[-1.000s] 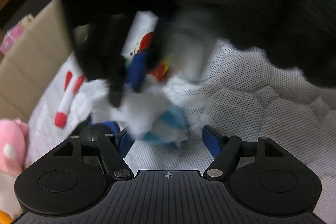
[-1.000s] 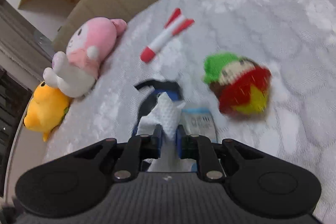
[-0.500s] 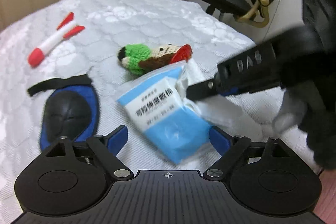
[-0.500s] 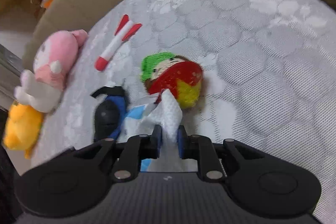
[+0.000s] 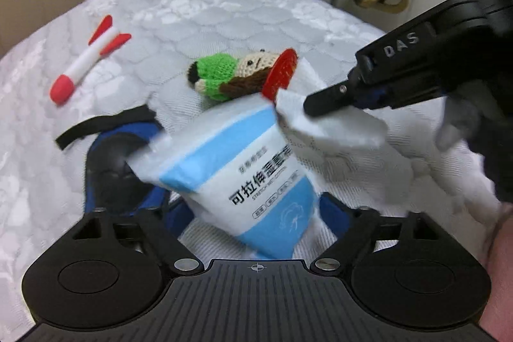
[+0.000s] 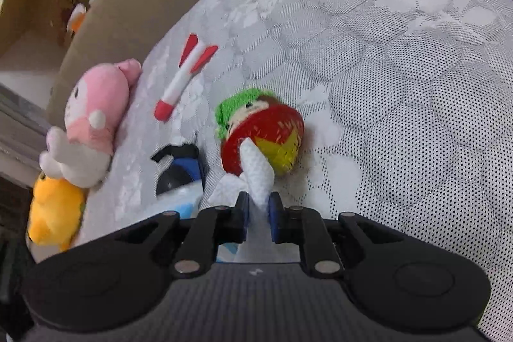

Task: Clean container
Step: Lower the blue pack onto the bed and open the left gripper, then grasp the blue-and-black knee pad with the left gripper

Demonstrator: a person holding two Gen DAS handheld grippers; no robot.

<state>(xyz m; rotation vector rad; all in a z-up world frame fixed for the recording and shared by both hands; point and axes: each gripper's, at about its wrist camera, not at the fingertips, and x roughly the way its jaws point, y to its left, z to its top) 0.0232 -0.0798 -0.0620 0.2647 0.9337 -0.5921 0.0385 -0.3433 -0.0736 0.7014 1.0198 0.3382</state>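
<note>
Landmark: the wipe pack (image 5: 253, 178), blue and white, lying on the quilted bed (image 5: 224, 12).

Far left of the pack, a pink plush (image 6: 93, 114) and a yellow plush (image 6: 54, 213) sit at the bed's edge. Left and beyond the pack lies a red-and-white rocket (image 5: 86, 60). A blue and black pad (image 5: 112, 162) lies just left of it, partly under it.

The left gripper (image 5: 256, 210) stands wide open, astride the pack's near end, pads clear of it.

A crocheted doll (image 5: 237, 76) lies just behind the pack.

Right of the pack, the right gripper (image 6: 258, 213) is clamped on a white wipe (image 6: 256, 172) drawn from the pack's top.
</note>
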